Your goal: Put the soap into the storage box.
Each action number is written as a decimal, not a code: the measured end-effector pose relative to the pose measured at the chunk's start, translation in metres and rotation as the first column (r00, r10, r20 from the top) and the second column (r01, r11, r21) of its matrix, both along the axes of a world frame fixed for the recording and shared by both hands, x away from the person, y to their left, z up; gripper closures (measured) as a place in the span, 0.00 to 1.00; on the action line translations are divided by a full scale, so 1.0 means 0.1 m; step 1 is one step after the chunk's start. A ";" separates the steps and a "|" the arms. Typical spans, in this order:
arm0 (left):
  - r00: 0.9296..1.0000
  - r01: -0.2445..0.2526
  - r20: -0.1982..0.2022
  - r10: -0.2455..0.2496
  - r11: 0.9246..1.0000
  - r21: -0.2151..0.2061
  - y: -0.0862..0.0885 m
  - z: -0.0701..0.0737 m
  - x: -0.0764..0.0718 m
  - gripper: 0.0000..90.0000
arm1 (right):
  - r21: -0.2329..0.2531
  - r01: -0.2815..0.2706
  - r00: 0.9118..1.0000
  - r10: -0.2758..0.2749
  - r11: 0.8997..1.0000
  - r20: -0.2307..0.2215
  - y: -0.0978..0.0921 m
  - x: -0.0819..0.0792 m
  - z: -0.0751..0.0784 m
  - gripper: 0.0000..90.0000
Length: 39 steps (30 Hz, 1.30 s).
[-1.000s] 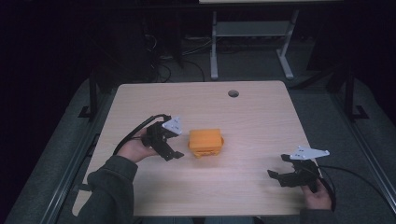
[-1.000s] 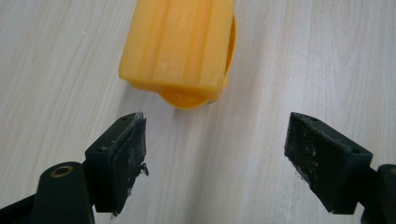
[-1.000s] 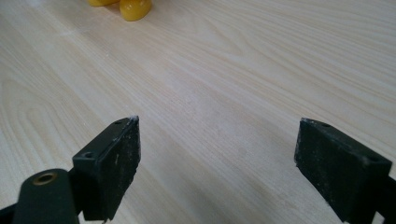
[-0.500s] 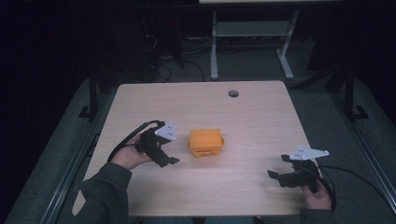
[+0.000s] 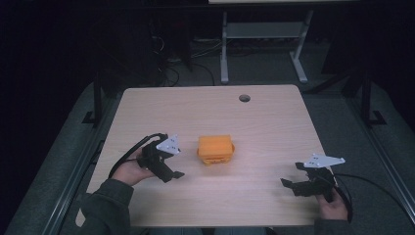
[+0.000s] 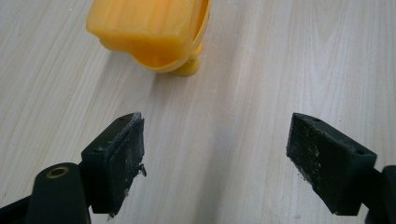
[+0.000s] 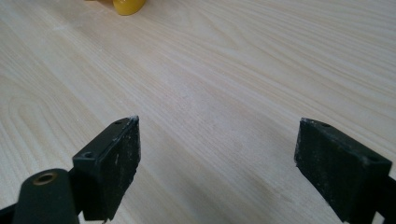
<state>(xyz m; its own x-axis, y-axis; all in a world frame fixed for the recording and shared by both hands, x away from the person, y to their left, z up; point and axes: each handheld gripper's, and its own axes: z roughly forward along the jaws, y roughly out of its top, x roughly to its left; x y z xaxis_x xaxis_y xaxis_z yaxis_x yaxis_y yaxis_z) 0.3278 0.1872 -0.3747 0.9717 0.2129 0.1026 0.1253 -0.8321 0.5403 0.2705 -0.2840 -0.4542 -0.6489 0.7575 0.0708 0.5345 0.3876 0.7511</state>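
Observation:
An orange plastic box-shaped object (image 5: 216, 149) sits near the middle of the pale wooden table (image 5: 274, 122). My left gripper (image 5: 172, 173) is held just to its left, a short gap away, jaws open and empty. In the left gripper view the orange object (image 6: 149, 28) lies ahead and to the left of the open gripper (image 6: 215, 158), untouched. My right gripper (image 5: 292, 186) rests low near the table's front right, open and empty, far from the object. In the right gripper view a small orange edge (image 7: 127, 5) shows at the top, beyond the open gripper (image 7: 217, 163).
A round cable hole (image 5: 244, 98) is in the table's far side. Behind the table stands a grey metal frame (image 5: 264, 34), with cables on the dark floor. A black cable (image 5: 132, 152) loops from the left gripper across the table.
My left gripper has drawn back from the orange object, leftward and toward the near edge. The right gripper and the object have stayed put.

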 end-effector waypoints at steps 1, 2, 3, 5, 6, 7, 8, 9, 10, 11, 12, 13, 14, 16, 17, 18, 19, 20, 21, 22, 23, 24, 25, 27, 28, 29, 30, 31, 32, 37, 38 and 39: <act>1.000 -0.011 -0.006 0.011 1.000 -0.008 0.01 -0.01 -0.01 0.20 | -0.001 0.001 1.000 -0.001 1.000 0.000 0.00 0.00 0.00 0.15; 1.000 -0.009 -0.002 0.009 1.000 -0.002 0.02 -0.02 -0.02 0.20 | -0.001 0.002 1.000 -0.002 1.000 -0.001 0.00 0.00 0.00 0.15; 1.000 -0.008 -0.002 0.008 1.000 -0.001 0.03 -0.03 -0.03 0.20 | -0.001 0.002 1.000 -0.002 1.000 0.000 0.00 0.00 0.00 0.16; 1.000 -0.012 -0.006 0.012 1.000 -0.007 0.05 -0.05 -0.04 0.20 | -0.002 0.002 1.000 -0.002 1.000 0.001 0.00 0.00 0.00 0.15; 1.000 -0.016 -0.007 0.015 1.000 -0.014 0.06 -0.05 -0.05 0.20 | -0.003 0.001 1.000 -0.001 1.000 0.002 -0.01 0.00 0.00 0.15; 1.000 -0.017 -0.007 0.017 1.000 -0.020 0.07 -0.06 -0.06 0.20 | -0.003 0.002 1.000 -0.002 1.000 0.001 -0.01 0.00 0.00 0.16; 1.000 -0.020 -0.005 0.020 1.000 -0.024 0.08 -0.06 -0.07 0.21 | -0.003 0.002 1.000 -0.002 1.000 0.000 -0.01 0.00 0.00 0.15; 1.000 -0.022 -0.002 0.022 0.999 -0.025 0.09 -0.06 -0.08 0.21 | -0.004 0.003 1.000 -0.003 1.000 -0.002 0.00 0.00 -0.01 0.15; 1.000 -0.026 0.000 0.026 0.999 -0.023 0.10 -0.07 -0.08 0.20 | -0.004 0.004 1.000 -0.004 1.000 -0.002 0.00 0.00 -0.01 0.15; 1.000 -0.031 0.000 0.031 0.999 -0.030 0.11 -0.07 -0.10 0.20 | -0.005 0.004 1.000 -0.004 1.000 -0.001 -0.01 0.00 -0.01 0.15; 1.000 -0.031 0.001 0.031 0.999 -0.029 0.13 -0.07 -0.10 0.21 | -0.005 0.004 1.000 -0.004 1.000 -0.001 -0.01 0.00 -0.01 0.16; 0.999 -0.034 0.004 0.034 0.999 -0.033 0.14 -0.08 -0.11 0.21 | -0.005 0.006 1.000 -0.006 1.000 -0.001 -0.01 0.00 -0.01 0.15; 0.999 -0.037 0.007 0.037 0.999 -0.030 0.15 -0.08 -0.12 0.21 | -0.006 0.007 1.000 -0.007 1.000 -0.001 -0.01 0.00 -0.01 0.15; 0.999 -0.038 0.011 0.038 0.999 -0.025 0.17 -0.09 -0.14 0.21 | -0.002 0.012 1.000 -0.012 1.000 -0.004 -0.01 -0.01 -0.01 0.15; 0.999 -0.040 0.010 0.040 0.999 -0.027 0.18 -0.10 -0.14 0.20 | -0.005 0.012 1.000 -0.012 1.000 -0.003 -0.01 0.00 -0.01 0.16; 0.999 -0.049 0.009 0.049 0.998 -0.033 0.19 -0.12 -0.15 0.21 | -0.005 0.013 1.000 -0.013 1.000 -0.005 -0.01 0.00 -0.01 0.16; 0.999 -0.049 0.009 0.049 0.998 -0.033 0.19 -0.12 -0.15 0.21 | -0.008 0.011 1.000 -0.011 1.000 -0.006 -0.01 0.00 -0.01 0.16; 0.998 -0.056 0.003 0.056 0.998 -0.030 0.22 -0.14 -0.17 0.20 | -0.010 0.010 1.000 -0.010 1.000 -0.006 -0.01 0.00 -0.02 0.16; 0.999 -0.053 0.008 0.054 0.998 -0.030 0.23 -0.15 -0.18 0.20 | -0.011 0.011 1.000 -0.011 1.000 -0.006 -0.01 -0.01 -0.02 0.15; 0.998 -0.059 0.006 0.059 0.998 -0.035 0.24 -0.16 -0.19 0.20 | -0.012 0.012 1.000 -0.012 1.000 -0.006 -0.01 -0.01 -0.02 0.15; 0.998 -0.064 0.006 0.064 0.997 -0.037 0.25 -0.17 -0.20 0.20 | -0.012 0.012 1.000 -0.013 1.000 -0.005 -0.01 -0.01 -0.02 0.15; 0.998 -0.067 0.005 0.067 0.997 -0.035 0.27 -0.18 -0.20 0.20 | -0.009 0.014 1.000 -0.014 1.000 -0.006 0.00 -0.01 -0.02 0.15; 0.998 -0.070 0.004 0.070 0.997 -0.035 0.28 -0.19 -0.21 0.20 | -0.008 0.015 1.000 -0.015 1.000 -0.007 -0.01 -0.01 -0.02 0.16; 0.997 -0.082 0.003 0.082 0.996 -0.040 0.31 -0.22 -0.22 0.20 | -0.008 0.016 1.000 -0.016 1.000 -0.006 -0.01 -0.01 -0.02 0.15; 0.996 -0.086 0.005 0.086 0.996 -0.036 0.33 -0.23 -0.23 0.20 | -0.011 0.014 1.000 -0.014 1.000 -0.005 0.00 -0.01 -0.02 0.15; 0.996 -0.091 0.007 0.092 0.995 -0.041 0.34 -0.25 -0.25 0.20 | -0.011 0.015 1.000 -0.015 1.000 -0.004 0.00 -0.01 -0.02 0.15; 0.996 -0.091 0.007 0.091 0.995 -0.037 0.35 -0.26 -0.25 0.20 | -0.010 0.015 1.000 -0.015 1.000 -0.005 0.00 -0.01 -0.02 0.16; 0.995 -0.095 0.006 0.096 0.995 -0.041 0.36 -0.27 -0.26 0.21 | -0.010 0.015 1.000 -0.015 1.000 -0.009 0.01 -0.01 -0.02 0.16; 0.995 -0.096 0.007 0.096 0.995 -0.036 0.38 -0.28 -0.26 0.21 | -0.011 0.014 1.000 -0.014 1.000 -0.008 0.01 -0.01 -0.02 0.16; 0.994 -0.113 -0.001 0.113 0.993 -0.038 0.44 -0.32 -0.30 0.20 | -0.013 0.015 1.000 -0.015 1.000 -0.005 0.00 -0.01 -0.02 0.16; 0.993 -0.115 -0.001 0.115 0.993 -0.037 0.45 -0.33 -0.31 0.20 | -0.012 0.016 1.000 -0.016 1.000 -0.005 0.00 -0.02 -0.02 0.16; 0.993 -0.121 -0.003 0.121 0.992 -0.042 0.47 -0.34 -0.32 0.20 | -0.012 0.016 1.000 -0.016 1.000 -0.005 0.00 -0.02 -0.02 0.15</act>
